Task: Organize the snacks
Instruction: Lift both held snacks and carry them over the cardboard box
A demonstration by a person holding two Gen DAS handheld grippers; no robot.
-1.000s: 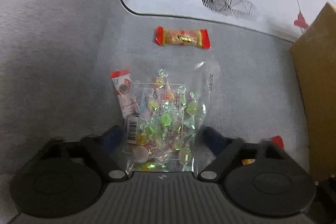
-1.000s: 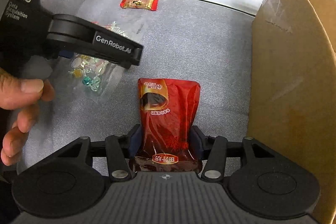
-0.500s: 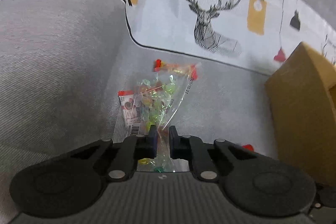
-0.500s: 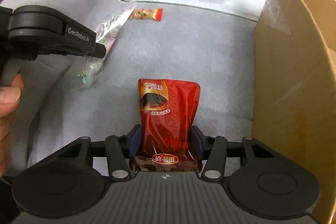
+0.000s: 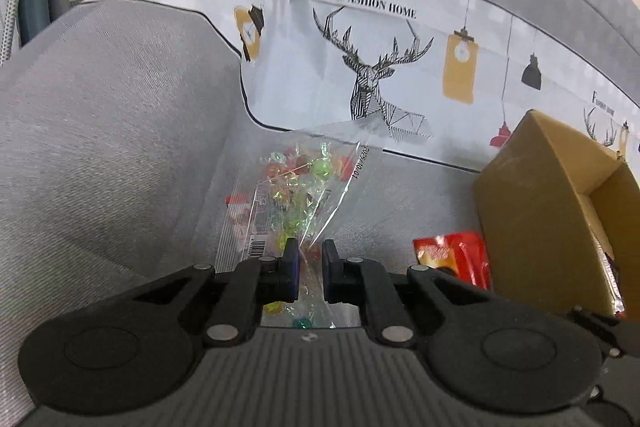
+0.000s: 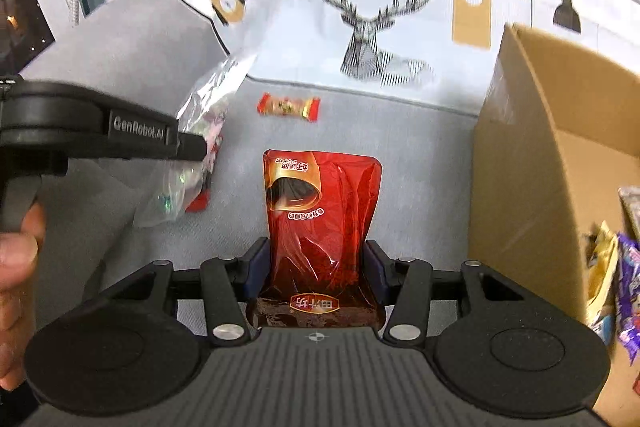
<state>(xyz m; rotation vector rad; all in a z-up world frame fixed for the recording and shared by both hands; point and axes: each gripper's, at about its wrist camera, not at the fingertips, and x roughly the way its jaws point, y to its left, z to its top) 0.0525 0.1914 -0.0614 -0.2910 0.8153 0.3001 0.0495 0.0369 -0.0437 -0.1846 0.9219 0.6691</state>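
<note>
My left gripper (image 5: 307,251) is shut on a clear bag of colourful wrapped candies (image 5: 298,183), which hangs lifted off the grey sofa seat. From the right wrist view that same bag (image 6: 192,143) dangles from the left gripper (image 6: 200,149) at the left. My right gripper (image 6: 318,259) is shut on a red foil snack pouch (image 6: 320,211), its pads pressing both sides. The pouch's corner (image 5: 454,253) shows in the left wrist view beside an open cardboard box (image 5: 536,211). A small red-ended candy bar (image 6: 289,105) lies on the seat further back.
The cardboard box (image 6: 532,163) stands at the right and holds several snack packets (image 6: 624,283). A small red-and-white packet (image 5: 238,213) lies on the seat behind the candy bag. A deer-print cushion (image 6: 372,27) lines the sofa back. A person's fingers (image 6: 16,255) grip the left handle.
My left gripper closed on the candy bag and lifted it off the seat. My right gripper rose with the red pouch still gripped; both views now tilt up toward the cushion.
</note>
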